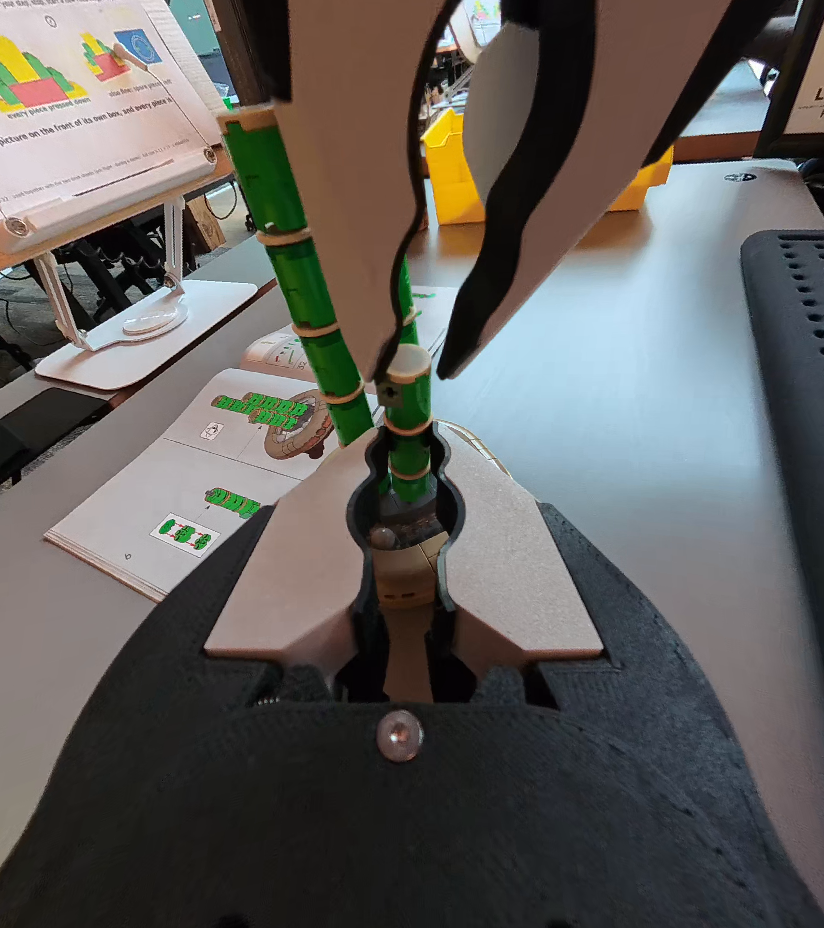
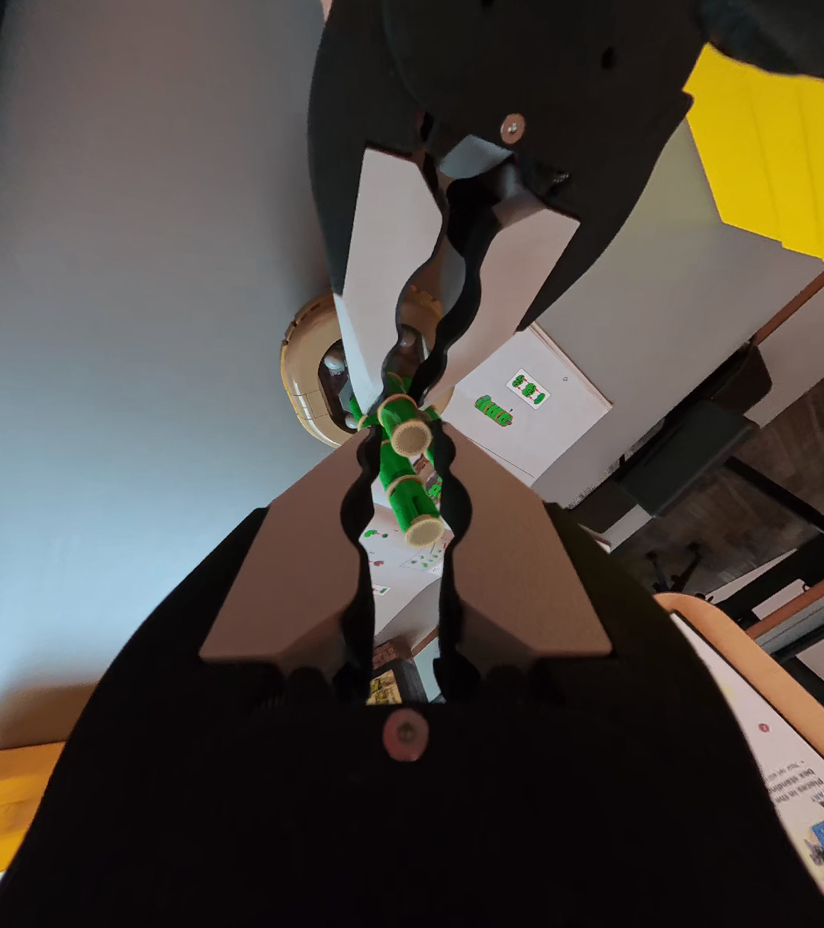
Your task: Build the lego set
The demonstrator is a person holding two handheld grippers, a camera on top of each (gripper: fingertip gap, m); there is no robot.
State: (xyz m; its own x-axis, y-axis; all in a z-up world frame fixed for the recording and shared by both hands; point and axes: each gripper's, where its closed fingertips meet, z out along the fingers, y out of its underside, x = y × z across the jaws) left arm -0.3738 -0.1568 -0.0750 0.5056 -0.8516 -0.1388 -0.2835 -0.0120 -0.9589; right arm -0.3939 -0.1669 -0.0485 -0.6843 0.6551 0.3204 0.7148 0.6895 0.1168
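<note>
The Lego model is a tan round pot [image 1: 405,567] with green bamboo stalks rising from it: a tall stalk [image 1: 294,281] and a short stalk [image 1: 407,401] with a cream cap. My left gripper [image 1: 405,442] is shut on the pot, and the short stalk passes up between its tips. My right gripper [image 2: 404,433] is open and comes down from above. Its tips straddle the short stalk's cream cap [image 2: 410,437], the left one touching just below the cap. It also shows in the left wrist view [image 1: 415,375]. The pot [image 2: 304,361] shows behind the left gripper [image 2: 400,391].
An open instruction booklet [image 1: 174,497] lies on the grey table [image 1: 626,351] to the left of the model. A yellow bin [image 1: 450,165] stands behind. A white stand holding a printed sheet [image 1: 73,100] is at the far left. A black perforated object [image 1: 822,401] is at the right. The tips of both grippers are at nearly the same place.
</note>
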